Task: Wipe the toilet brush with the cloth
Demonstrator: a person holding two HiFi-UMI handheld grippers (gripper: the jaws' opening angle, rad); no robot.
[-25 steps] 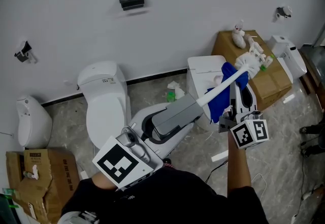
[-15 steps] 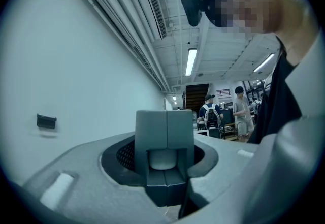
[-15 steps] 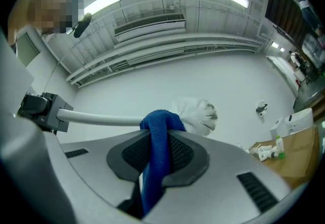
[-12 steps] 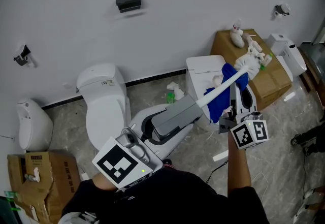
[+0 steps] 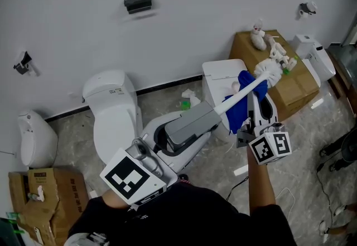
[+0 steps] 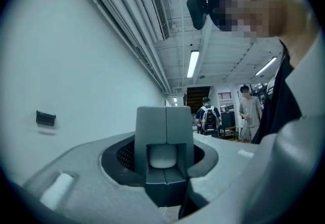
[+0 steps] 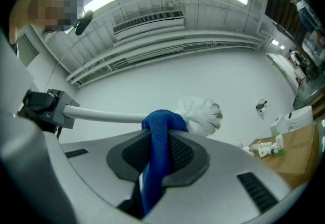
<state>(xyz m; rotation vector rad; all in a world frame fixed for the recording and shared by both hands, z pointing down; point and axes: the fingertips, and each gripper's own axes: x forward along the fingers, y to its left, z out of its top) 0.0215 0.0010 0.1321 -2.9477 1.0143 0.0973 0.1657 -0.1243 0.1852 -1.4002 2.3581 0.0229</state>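
Toilet brush (image 5: 239, 97) slants up-right, bristles toward the cardboard box (image 5: 293, 86); your left hand-held gripper (image 5: 215, 112) clamps its handle. Your right hand-held gripper (image 5: 256, 100) pinches the cloth (image 5: 239, 116) draped over the shaft.

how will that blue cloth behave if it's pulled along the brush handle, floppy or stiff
Probably floppy: the cloth folds over the toilet brush handle and hangs limp. Likely light and thin, bunching into a narrow strip in the right gripper.

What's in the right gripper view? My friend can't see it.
The right gripper pinches a blue cloth draped over a white brush, just behind its bristles. The left gripper holds the handle's other end.
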